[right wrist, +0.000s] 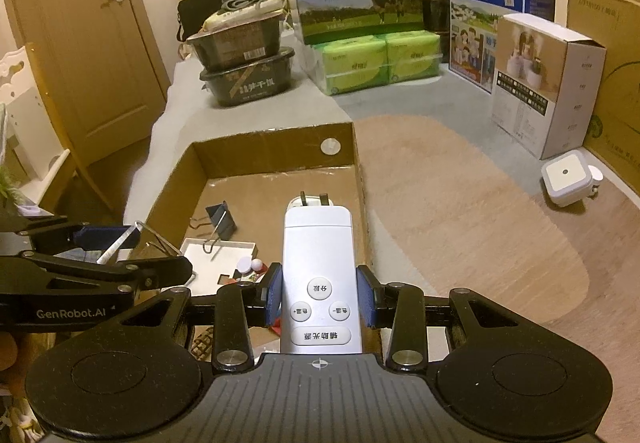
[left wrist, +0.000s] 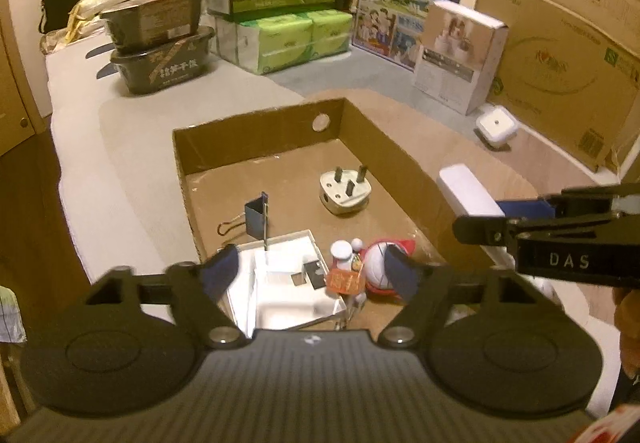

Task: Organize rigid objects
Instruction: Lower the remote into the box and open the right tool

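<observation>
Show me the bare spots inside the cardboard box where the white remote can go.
Bare floor of the open cardboard box lies along its far wall, behind the white three-pin plug and dark blue binder clip. The near end is crowded: white shallow tray, red-and-white toy figure. The right gripper holds the white remote control.
</observation>
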Available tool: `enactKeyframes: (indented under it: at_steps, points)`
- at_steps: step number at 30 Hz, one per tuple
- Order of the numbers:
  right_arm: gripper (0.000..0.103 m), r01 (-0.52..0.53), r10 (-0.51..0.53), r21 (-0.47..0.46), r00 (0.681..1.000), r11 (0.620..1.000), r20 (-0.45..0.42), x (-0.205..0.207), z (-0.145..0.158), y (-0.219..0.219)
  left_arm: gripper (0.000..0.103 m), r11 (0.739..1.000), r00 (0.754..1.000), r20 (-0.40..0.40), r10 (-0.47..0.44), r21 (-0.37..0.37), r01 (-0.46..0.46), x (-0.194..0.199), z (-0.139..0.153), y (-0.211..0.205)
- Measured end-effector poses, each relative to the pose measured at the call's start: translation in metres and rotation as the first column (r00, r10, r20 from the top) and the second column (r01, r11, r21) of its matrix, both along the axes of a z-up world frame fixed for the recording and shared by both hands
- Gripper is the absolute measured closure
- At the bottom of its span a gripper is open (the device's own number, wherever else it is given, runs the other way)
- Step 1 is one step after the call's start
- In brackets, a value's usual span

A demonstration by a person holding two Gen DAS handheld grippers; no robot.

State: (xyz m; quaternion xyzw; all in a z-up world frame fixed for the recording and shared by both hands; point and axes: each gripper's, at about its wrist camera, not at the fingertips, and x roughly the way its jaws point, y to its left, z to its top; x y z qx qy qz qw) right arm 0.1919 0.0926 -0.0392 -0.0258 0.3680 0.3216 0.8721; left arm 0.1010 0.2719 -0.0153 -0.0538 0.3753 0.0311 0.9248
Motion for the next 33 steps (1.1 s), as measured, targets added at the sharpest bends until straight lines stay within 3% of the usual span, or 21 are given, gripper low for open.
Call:
enactKeyframes:
  at_steps: [13,33]
  points:
    - [0.064,-0.002,0.002,0.016,1.000,1.000,0.011,-0.007,0.007,0.001,0.023,0.999,0.999,0.024,0.043,0.031,-0.044,-0.019,0.017,0.006]
    - [0.064,-0.020,0.020,0.023,1.000,1.000,0.008,-0.014,0.010,0.006,0.023,0.998,0.999,0.015,0.051,0.027,-0.051,-0.027,0.015,0.005]
